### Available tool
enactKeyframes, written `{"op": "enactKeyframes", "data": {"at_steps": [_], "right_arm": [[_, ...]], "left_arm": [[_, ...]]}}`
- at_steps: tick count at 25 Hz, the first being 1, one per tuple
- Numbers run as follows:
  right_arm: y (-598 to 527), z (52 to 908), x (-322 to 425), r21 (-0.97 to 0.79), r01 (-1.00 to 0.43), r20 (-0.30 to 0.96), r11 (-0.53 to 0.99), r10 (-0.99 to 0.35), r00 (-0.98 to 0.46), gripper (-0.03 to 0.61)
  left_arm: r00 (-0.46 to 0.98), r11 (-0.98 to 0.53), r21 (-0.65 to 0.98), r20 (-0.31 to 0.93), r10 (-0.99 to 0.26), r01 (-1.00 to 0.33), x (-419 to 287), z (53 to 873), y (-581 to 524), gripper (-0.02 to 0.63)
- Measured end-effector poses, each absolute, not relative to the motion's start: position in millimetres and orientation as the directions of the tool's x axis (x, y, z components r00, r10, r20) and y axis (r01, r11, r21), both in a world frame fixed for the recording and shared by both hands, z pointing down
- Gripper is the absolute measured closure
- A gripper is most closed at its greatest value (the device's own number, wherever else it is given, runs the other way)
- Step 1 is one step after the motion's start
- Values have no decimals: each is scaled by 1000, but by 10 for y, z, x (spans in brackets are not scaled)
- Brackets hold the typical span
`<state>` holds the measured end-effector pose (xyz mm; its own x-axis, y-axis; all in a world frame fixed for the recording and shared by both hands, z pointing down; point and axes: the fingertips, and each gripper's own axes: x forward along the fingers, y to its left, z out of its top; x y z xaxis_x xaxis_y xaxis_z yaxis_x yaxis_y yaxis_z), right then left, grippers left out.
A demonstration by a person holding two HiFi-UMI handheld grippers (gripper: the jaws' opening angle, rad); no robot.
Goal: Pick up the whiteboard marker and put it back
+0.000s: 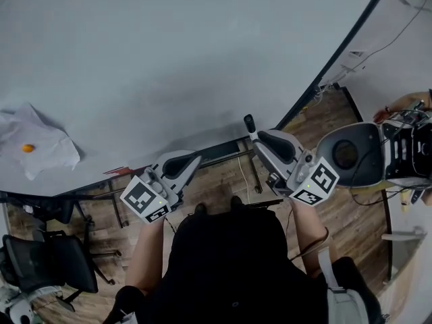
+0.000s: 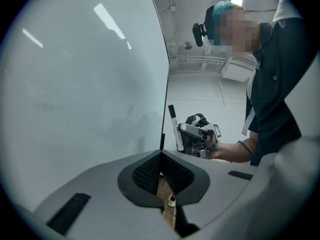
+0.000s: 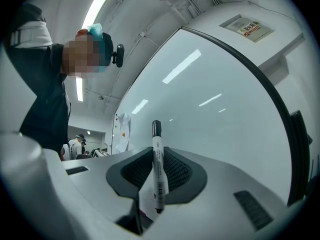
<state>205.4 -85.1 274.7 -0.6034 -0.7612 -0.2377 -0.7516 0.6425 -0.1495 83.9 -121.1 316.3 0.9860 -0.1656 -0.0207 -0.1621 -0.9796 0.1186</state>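
Whiteboard [image 1: 169, 59]: a broad, smooth, glossy pale-grey surface with a thin dark frame along its edge; ceiling lights reflect on it as streaks.
Marker [image 3: 158, 174]: a slim round stick with a white barrel carrying small dark print and a barcode, a black cap at one end and a short black butt at the other.
Marker position: held in the air in front of the board, gripped around the middle of its barrel and not touching the board.
Marker direction: the long axis runs crosswise to the jaws; the cap end sticks out past the pads and, in the head view, points toward the board, with the butt end toward the floor.
Right gripper [image 1: 260, 139]: grey moulded shell with black ribbed pads; the jaws pinch the marker from both sides.
Left gripper [image 2: 161, 156]: same grey shell and ribbed pads; the jaws are pressed together at their tips with nothing between them.
Paper [image 1: 40, 147]: a crumpled white sheet on the board at far left, with a small orange dot [image 1: 28, 148] on it.
Floor [image 1: 216, 187]: brown wood planks.
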Motion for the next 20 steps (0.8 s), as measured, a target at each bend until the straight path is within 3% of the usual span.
{"op": "enactKeyframes", "data": {"at_steps": [20], "right_arm": [[-1309, 3184, 1734, -76, -700, -64, 710, -704, -707, 503]], "left_arm": [[961, -937, 219, 18, -275, -273, 640, 3605, -1465, 603]]}}
